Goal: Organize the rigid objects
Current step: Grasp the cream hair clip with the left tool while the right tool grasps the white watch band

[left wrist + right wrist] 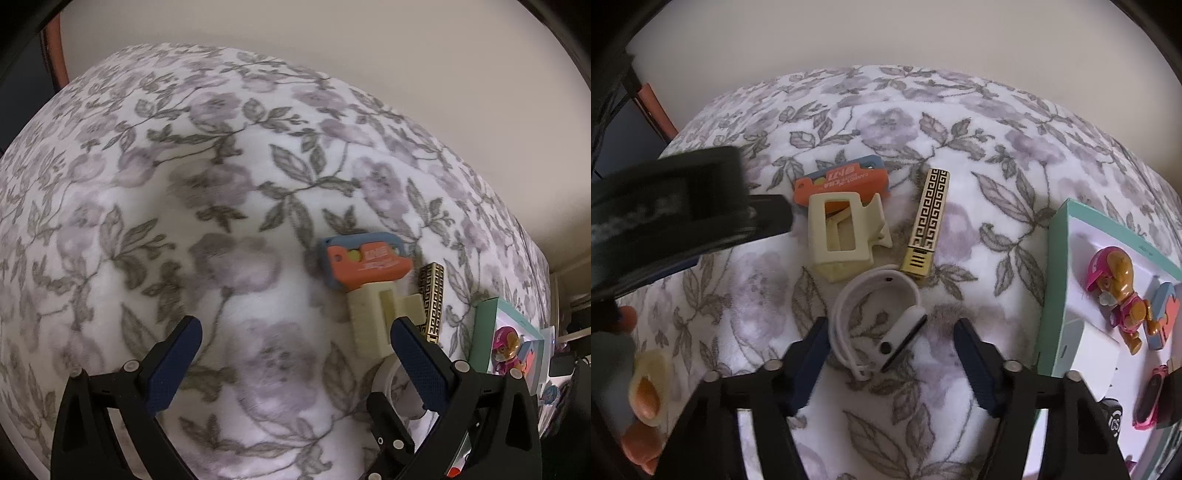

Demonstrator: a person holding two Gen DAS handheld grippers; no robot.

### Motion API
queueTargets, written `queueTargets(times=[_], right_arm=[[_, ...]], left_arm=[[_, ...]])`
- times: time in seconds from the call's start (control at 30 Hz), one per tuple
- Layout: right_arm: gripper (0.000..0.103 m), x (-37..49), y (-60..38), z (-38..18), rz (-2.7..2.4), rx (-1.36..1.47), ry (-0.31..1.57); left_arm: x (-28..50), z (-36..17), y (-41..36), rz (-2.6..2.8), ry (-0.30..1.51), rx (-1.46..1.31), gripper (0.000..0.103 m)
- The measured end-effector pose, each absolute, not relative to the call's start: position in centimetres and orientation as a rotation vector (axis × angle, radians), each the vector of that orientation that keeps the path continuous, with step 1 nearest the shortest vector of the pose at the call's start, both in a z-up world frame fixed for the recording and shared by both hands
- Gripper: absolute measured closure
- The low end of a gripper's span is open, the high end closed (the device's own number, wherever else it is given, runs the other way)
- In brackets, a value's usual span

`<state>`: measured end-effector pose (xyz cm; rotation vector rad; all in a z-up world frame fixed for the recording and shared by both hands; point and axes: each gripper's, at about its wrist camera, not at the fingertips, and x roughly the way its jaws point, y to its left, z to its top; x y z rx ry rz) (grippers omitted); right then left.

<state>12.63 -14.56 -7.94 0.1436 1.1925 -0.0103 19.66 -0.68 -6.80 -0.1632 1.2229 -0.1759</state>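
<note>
Floral bed, soft: right gripper jaws spread around white wristband, not pinching; band may squirm sideways. Left gripper jaws spread, empty.

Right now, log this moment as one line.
right gripper: open, around white watch | left gripper: open, empty | toy dog: in box

Left claw spread wide, tilted steeply down; right claw half-spread
</note>
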Motion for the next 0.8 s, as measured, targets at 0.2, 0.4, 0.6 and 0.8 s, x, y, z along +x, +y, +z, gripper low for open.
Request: queueTargets(times=[0.2,0.4,0.6,0.8], right_arm=[[0.048,12.6,-14.9,-8.0,0.006,0.156,1.195],[0.048,12.5,-15.5,-8.1,0.008,0.176,1.195],[0.048,12.4,-15.5,-8.0,0.012,0.175,1.196],[0.048,12.4,-15.6,-8.1,0.012,0.182,1.197]], left_arm=[[20.1,-7.7,-2.2,-0.194,1.225,-0.15,0.023],[20.5,-8.4,-3.2,-0.219,1.233,-0.135,0.037],[20.6,-9.0,-3.8,-0.218,1.243,-0.102,0.061],[20.4,-9.1,-4.6,-0.238,1.233,-0.074,0.067]])
